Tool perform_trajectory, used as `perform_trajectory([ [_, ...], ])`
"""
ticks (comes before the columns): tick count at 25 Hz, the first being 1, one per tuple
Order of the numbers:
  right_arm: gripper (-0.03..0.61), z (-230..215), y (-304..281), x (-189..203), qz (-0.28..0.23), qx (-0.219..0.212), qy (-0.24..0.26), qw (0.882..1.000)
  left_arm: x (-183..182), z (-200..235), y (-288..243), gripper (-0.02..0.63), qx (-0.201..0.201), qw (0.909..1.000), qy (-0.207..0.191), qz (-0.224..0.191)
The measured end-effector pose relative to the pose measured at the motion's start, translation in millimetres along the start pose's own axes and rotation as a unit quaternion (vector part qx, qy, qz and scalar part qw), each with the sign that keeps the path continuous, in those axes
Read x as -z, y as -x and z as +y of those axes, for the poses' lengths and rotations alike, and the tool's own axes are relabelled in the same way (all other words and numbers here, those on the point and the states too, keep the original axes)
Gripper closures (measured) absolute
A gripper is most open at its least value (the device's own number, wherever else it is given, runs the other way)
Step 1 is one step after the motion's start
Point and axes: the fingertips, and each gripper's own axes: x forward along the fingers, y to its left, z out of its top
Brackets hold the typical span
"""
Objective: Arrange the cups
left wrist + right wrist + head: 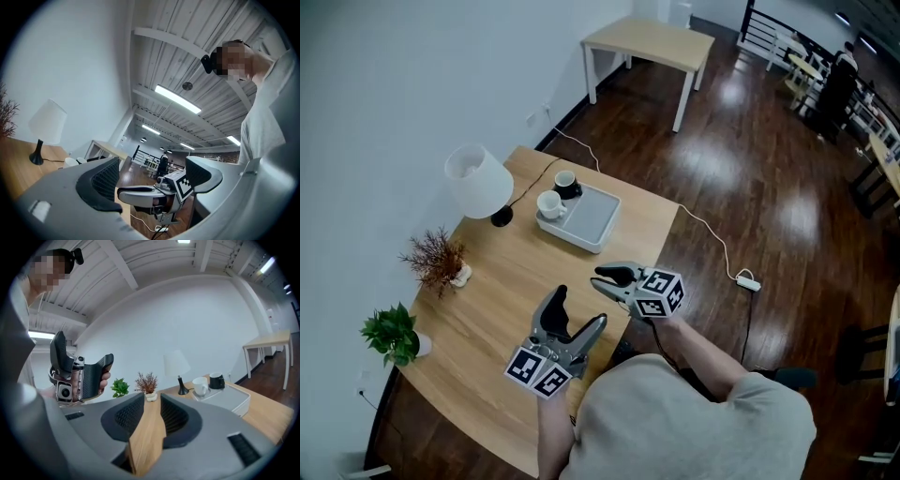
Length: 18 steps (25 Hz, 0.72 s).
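A white cup (549,203) and a black cup (565,180) are sitting side by side at the upper left end of a gray tray (591,217), just above the middle of the head view. Both are looking small and round. The left gripper (579,311) is holding its jaws wide apart, with nothing inside. The right gripper (605,279) is holding its jaws a little apart, and it is empty too.

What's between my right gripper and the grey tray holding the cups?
Nothing: the head view shows only bare light wooden tabletop between the right gripper and the grey rectangular tray.
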Motion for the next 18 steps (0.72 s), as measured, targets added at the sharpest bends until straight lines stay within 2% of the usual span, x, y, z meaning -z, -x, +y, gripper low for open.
perform_trajectory([
  [5, 0.474, 0.3, 2.3, -14.1, -0.009, 0.004, 0.03, 0.999, -4.2, -1.3, -8.6, 0.183, 0.01, 0.9999, -0.004, -0.002],
  [12, 0.474, -7.9, 7.4, -20.4, -0.017, 0.016, 0.027, 0.999, 0.9, -1.0, -13.9, 0.183, 0.01, 0.9999, 0.0, 0.006],
  [18, 0.476, -6.8, 6.9, -32.9, -0.026, 0.014, 0.044, 0.999, 3.6, 0.1, -16.0, 0.183, 0.009, 0.9999, 0.001, 0.01],
])
